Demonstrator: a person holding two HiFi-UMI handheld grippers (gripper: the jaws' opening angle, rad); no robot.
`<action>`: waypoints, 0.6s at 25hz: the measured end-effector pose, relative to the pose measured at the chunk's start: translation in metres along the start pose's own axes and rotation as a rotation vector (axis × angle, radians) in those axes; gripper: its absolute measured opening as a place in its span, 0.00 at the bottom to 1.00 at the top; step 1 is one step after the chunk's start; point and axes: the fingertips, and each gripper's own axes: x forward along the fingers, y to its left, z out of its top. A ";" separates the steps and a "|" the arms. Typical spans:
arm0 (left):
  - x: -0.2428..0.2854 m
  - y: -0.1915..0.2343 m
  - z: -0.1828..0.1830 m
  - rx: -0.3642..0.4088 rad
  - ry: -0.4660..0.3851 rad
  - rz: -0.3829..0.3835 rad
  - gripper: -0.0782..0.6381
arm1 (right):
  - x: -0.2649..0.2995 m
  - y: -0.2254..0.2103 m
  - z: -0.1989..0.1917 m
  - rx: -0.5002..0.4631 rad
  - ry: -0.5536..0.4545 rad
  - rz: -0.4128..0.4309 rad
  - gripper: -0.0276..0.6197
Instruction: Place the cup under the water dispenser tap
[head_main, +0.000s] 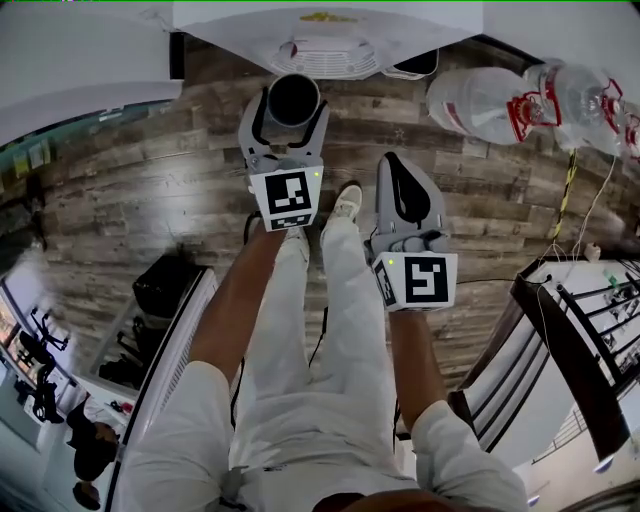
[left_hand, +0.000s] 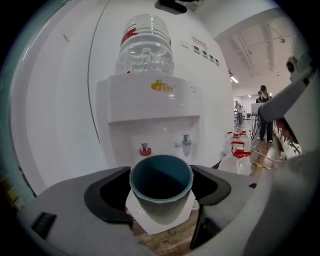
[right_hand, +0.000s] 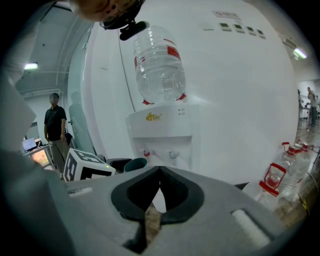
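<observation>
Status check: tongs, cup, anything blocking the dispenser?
Left tongs shut on cup, upright. Right tongs shut, empty. Cup short of dispenser, not under a tap yet. Nothing between; jugs off to the side.

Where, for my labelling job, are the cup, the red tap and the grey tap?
cup (left_hand: 161, 186): left gripper view, on its dark inside wall.
red tap (left_hand: 144, 149): left gripper view, on its red handle.
grey tap (left_hand: 186, 142): left gripper view, on its spout.
</observation>
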 end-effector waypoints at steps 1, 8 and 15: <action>0.007 0.002 -0.006 0.014 0.003 0.005 0.61 | 0.003 -0.001 -0.001 -0.003 -0.002 0.002 0.04; 0.042 0.007 -0.044 0.019 0.045 0.037 0.61 | 0.012 -0.005 -0.011 -0.013 -0.003 0.002 0.04; 0.070 0.014 -0.063 -0.009 0.041 0.053 0.61 | 0.017 0.002 -0.027 -0.005 0.005 0.019 0.04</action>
